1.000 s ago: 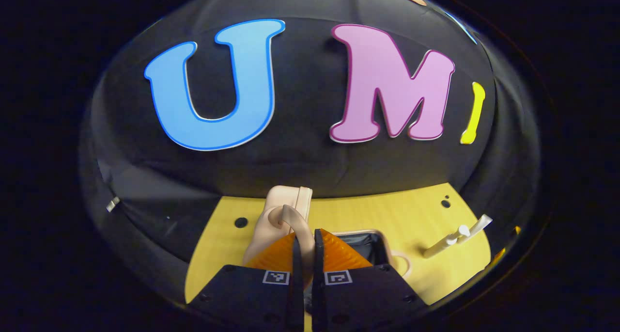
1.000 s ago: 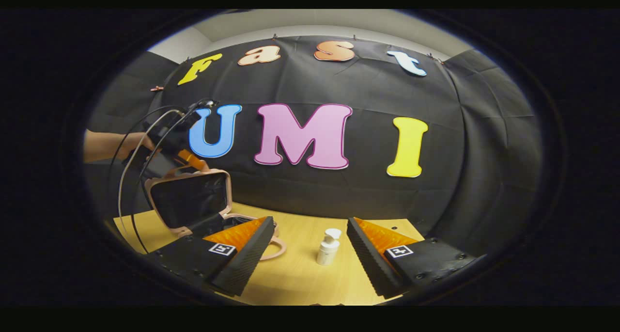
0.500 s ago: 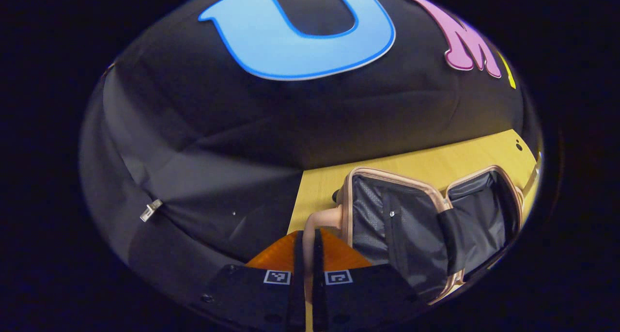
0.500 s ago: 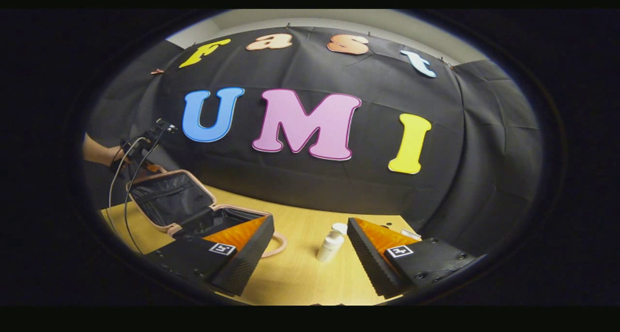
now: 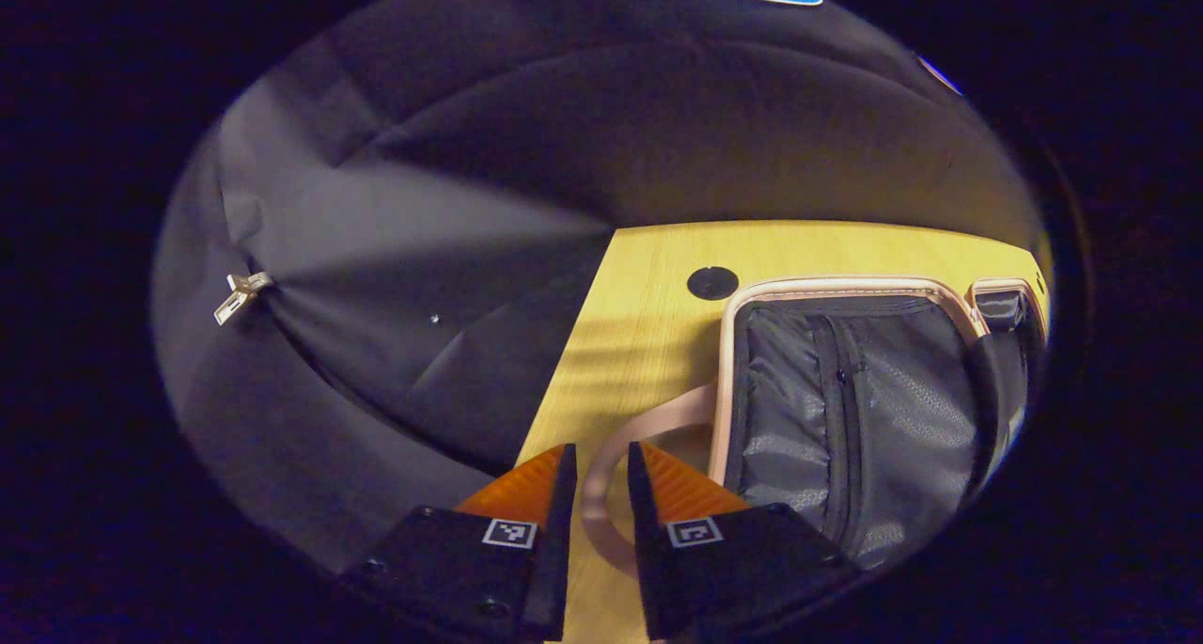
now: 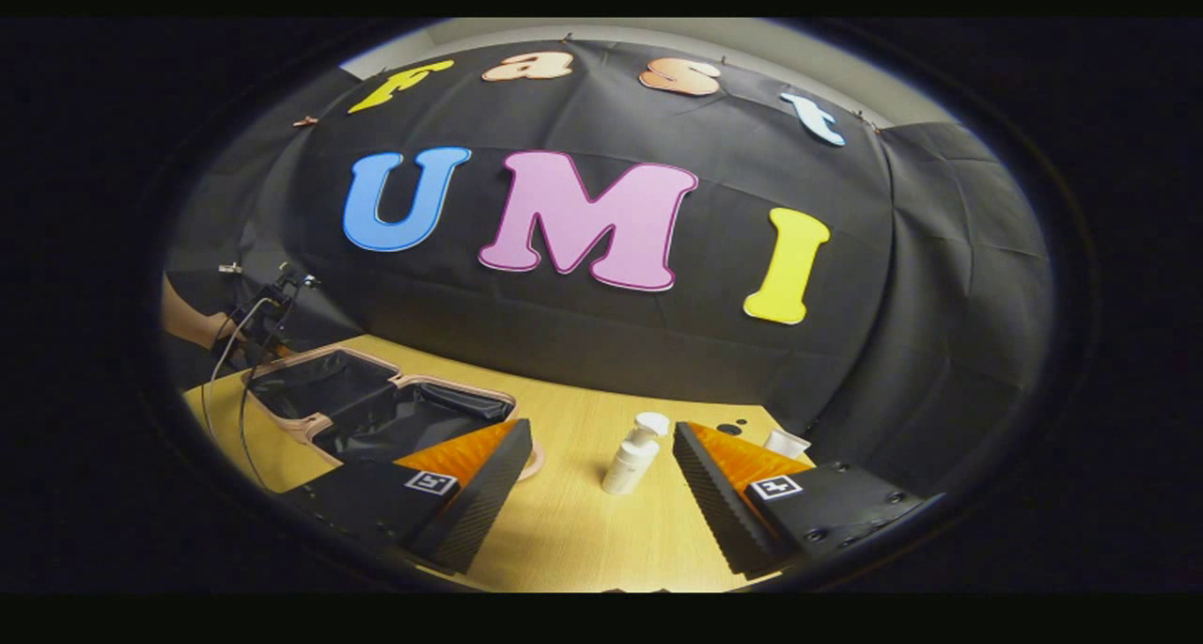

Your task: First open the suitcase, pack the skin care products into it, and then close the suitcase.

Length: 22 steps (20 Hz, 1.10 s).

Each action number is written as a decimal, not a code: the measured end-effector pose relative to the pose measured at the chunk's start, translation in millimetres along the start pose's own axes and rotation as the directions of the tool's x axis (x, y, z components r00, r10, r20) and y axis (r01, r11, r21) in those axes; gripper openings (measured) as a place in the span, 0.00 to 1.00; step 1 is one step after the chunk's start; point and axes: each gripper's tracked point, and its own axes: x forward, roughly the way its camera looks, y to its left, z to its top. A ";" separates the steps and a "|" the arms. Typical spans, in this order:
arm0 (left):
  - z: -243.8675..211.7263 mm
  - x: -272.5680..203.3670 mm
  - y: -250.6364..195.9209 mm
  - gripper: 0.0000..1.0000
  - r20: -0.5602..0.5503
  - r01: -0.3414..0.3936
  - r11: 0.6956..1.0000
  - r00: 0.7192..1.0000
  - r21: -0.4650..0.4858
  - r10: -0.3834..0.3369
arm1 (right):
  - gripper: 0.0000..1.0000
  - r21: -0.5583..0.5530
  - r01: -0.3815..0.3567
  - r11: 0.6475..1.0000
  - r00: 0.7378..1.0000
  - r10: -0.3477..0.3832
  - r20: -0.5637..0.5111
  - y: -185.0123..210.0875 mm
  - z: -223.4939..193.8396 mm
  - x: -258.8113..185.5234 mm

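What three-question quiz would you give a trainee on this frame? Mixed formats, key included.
1. True or false: the suitcase lies open on the table.
2. What passes between the fingers of the left hand-held gripper? A: the suitcase handle. B: a pump bottle. C: a zip pull.
3. Fill in: the white pump bottle stands ____ on the table, ahead of the open right hand-held gripper.

Key: 1 true; 2 A; 3 upright.
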 end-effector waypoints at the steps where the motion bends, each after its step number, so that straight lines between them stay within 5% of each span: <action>1: 3.0 -11.0 10.5 0.44 0.020 -0.023 1.000 1.000 -0.001 0.023 | 0.96 0.003 0.004 1.000 1.000 -0.004 0.000 -3.0 0.0 -0.3; 3: 17.1 -40.8 23.6 0.99 0.108 -0.056 0.998 0.993 0.002 0.055 | 0.96 0.015 0.009 1.000 1.000 -0.009 -0.004 -10.8 -0.3 0.2; 8: 54.2 -160.3 -37.2 0.98 0.359 -0.014 0.999 0.933 0.049 -0.005 | 0.96 0.023 0.027 0.999 1.000 -0.027 -0.010 -40.4 -4.1 0.1; 12: 49.5 -247.7 -178.0 0.97 0.452 0.232 0.972 0.865 0.026 -0.219 | 0.96 0.033 0.056 0.998 0.998 -0.055 -0.028 -74.2 -15.8 -0.1; 14: 43.5 -276.3 -259.9 0.98 0.494 0.363 0.925 0.787 0.115 -0.370 | 0.96 0.051 0.079 0.996 0.996 -0.077 -0.035 -91.2 -24.6 -1.0; 16: 28.3 -299.0 -333.6 0.98 0.459 0.533 0.828 0.701 0.172 -0.546 | 0.96 0.054 0.098 0.994 0.994 -0.095 -0.056 -107.7 -37.9 0.9; 22: 2.0 -321.2 -490.6 0.98 0.400 0.640 0.708 0.589 0.300 -0.702 | 0.96 -0.014 0.136 0.991 0.989 -0.136 -0.058 -155.5 -60.2 4.2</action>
